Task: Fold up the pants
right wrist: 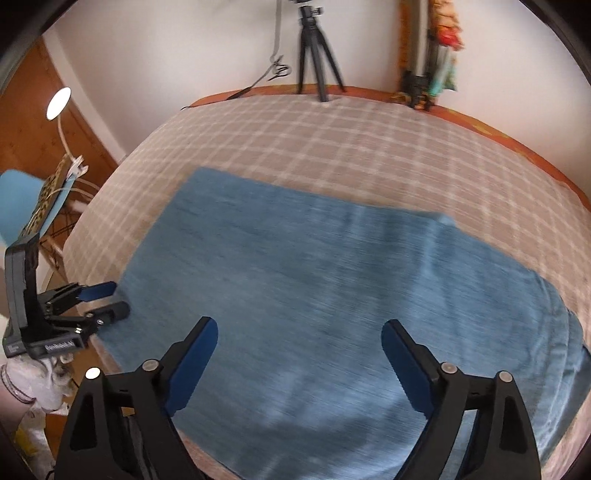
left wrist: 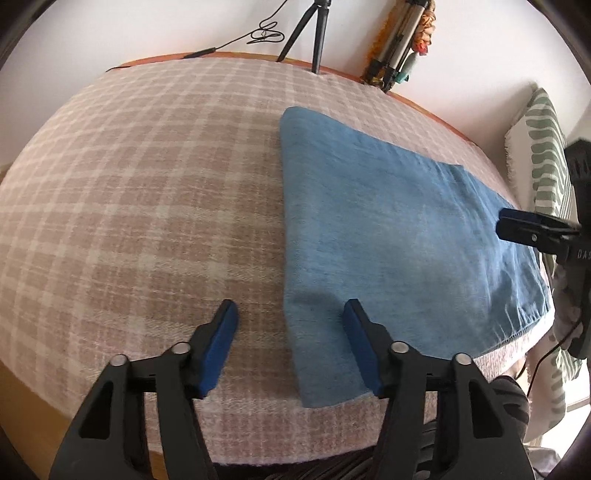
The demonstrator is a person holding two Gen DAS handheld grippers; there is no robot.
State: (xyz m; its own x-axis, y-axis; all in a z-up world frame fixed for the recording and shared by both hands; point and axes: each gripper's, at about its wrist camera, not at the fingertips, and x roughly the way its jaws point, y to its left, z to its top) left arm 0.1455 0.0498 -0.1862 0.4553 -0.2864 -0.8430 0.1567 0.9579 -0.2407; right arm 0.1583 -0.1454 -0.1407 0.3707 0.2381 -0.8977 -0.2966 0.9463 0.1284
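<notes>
left wrist view: my left gripper (left wrist: 290, 314) pointed down at the bed, jaws parted and holding nothing; one pad over the plaid blanket (left wrist: 129, 192), the other over the left edge of the pants (left wrist: 388, 229), that edge lying between the two pads. whether the pads touched cloth, i could not tell. pants: blue, folded into a long flat panel, lying on the blanket toward the right side and reaching the near edge of the bed. my right gripper (left wrist: 517, 225) showed at the far right of the pants, over their hem end. tripod (left wrist: 314, 33) stood at the far edge of the bed, against the white wall.

right wrist view, blurred: my right gripper (right wrist: 299, 339) hung over the middle of the pants (right wrist: 314, 266), jaws wide apart, nothing between them. my left gripper (right wrist: 110, 299) sat at the pants' left edge, pads apart. lit lamp (right wrist: 59, 103) and light blue chair (right wrist: 14, 206) stood left of the bed.
</notes>
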